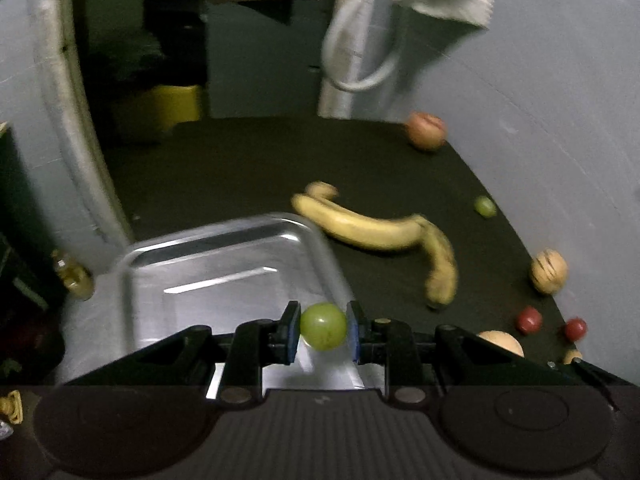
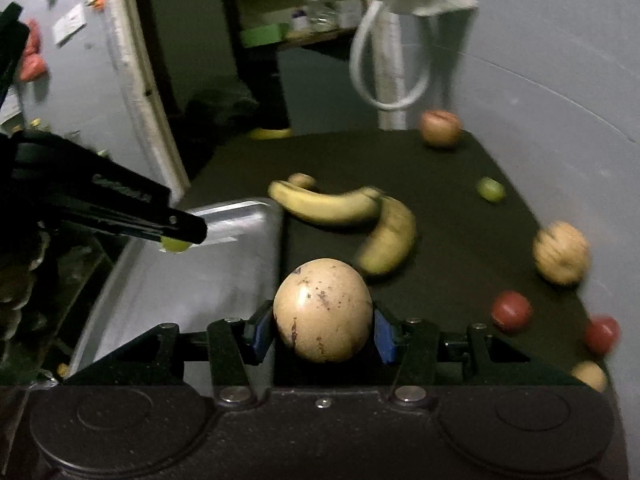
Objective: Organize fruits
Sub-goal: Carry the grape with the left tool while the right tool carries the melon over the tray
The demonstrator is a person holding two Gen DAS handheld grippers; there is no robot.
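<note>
My left gripper is shut on a green grape and hangs over the steel tray. Seen from the right wrist, that left gripper reaches in from the left above the steel tray, the green grape showing under its tip. My right gripper is shut on a round tan fruit with brown speckles, just right of the tray's edge. Two bananas lie joined on the dark table beyond it; the same bananas appear in the left wrist view.
Loose fruit lies along the table's right edge by the grey wall: a peach-coloured fruit, another green grape, a tan ridged fruit, two red cherry-like fruits and a small tan piece. A white hose hangs behind.
</note>
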